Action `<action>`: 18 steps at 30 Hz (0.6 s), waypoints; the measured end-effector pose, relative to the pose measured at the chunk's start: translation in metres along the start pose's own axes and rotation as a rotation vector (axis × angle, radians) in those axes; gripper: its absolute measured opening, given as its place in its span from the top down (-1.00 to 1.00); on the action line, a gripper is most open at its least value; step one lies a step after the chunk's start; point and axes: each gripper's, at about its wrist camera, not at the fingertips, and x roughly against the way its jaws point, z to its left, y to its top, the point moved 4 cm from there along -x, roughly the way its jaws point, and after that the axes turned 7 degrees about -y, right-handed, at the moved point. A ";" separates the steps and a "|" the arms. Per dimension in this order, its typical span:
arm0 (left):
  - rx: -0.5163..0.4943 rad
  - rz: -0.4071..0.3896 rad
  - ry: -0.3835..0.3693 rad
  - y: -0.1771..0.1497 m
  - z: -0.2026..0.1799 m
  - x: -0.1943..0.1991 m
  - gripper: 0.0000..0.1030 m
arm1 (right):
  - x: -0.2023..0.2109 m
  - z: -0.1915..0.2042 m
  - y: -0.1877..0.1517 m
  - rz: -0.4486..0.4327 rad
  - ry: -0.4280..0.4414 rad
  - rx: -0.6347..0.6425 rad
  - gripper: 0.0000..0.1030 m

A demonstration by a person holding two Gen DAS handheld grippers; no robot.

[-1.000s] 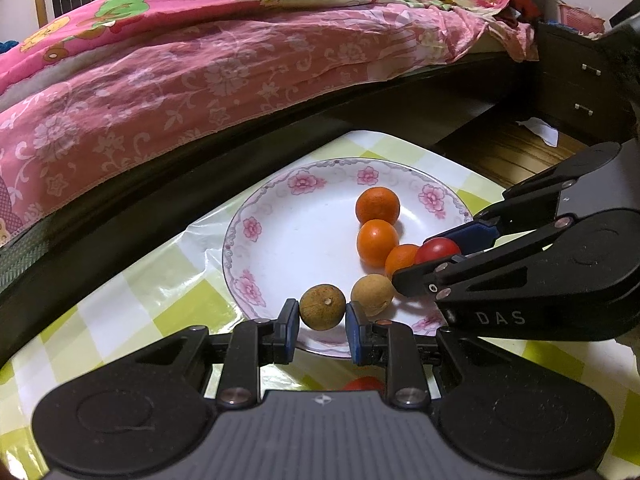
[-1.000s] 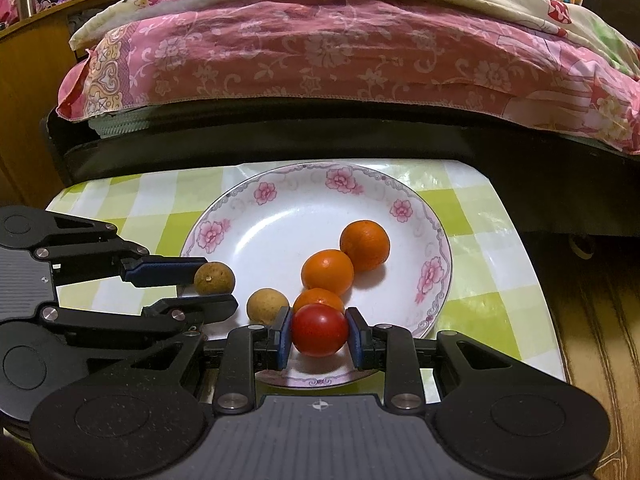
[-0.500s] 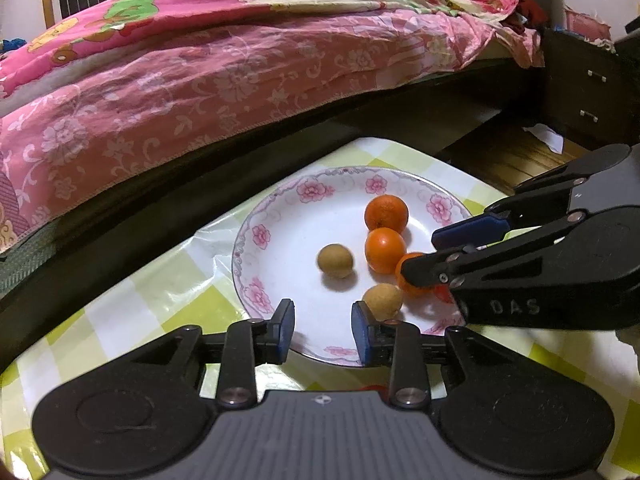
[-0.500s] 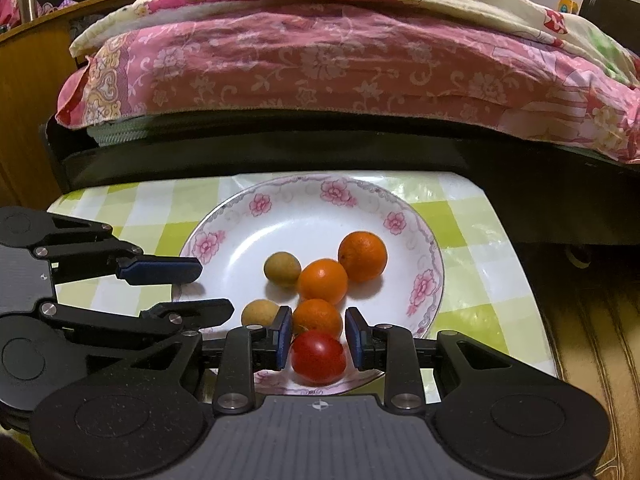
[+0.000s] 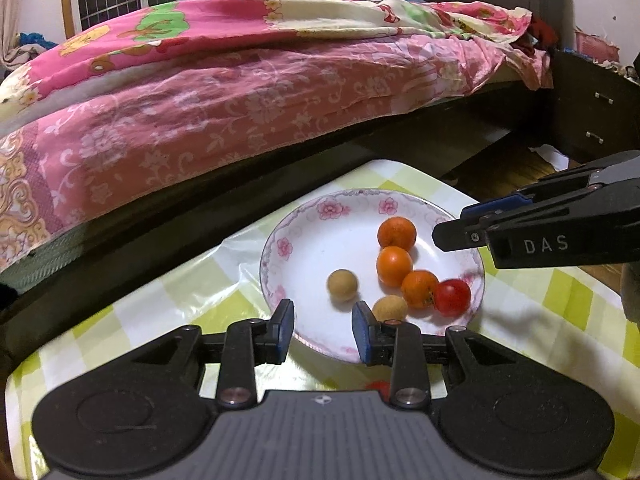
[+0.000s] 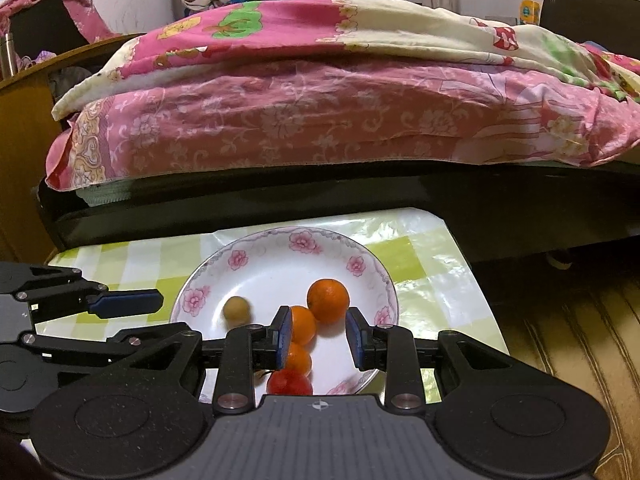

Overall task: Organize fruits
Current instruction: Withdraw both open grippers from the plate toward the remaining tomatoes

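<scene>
A white floral plate (image 5: pixel 308 236) (image 6: pixel 280 264) on the checked table holds three oranges (image 5: pixel 394 266) (image 6: pixel 328 301), two brown longans (image 5: pixel 342 285) (image 6: pixel 237 309) and a red tomato (image 5: pixel 453 297) (image 6: pixel 289 382). My left gripper (image 5: pixel 322 332) is open and empty, raised over the plate's near rim. My right gripper (image 6: pixel 318 338) is open and empty, raised above the oranges, with the tomato lying below it. The right gripper also shows in the left wrist view (image 5: pixel 460 226), over the plate's right side.
A bed with pink floral bedding (image 5: pixel 240 92) (image 6: pixel 320 112) runs close behind the table. A dark dresser (image 5: pixel 592 120) stands at the right. A small red thing (image 5: pixel 376 387) lies on the green-checked tablecloth (image 5: pixel 160 312) under my left gripper.
Both grippers opened and lifted back. The left let go of a longan, which rolled to the plate's middle. The right let go of the tomato, which rests on the plate.
</scene>
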 end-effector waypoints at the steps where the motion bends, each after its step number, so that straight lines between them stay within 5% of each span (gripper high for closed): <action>1: 0.000 0.003 0.001 -0.002 0.000 0.002 0.22 | 0.002 0.002 -0.001 0.000 0.002 0.002 0.51; 18: -0.003 0.087 -0.029 -0.047 -0.010 0.034 0.20 | 0.030 0.043 -0.041 0.083 0.088 0.057 0.42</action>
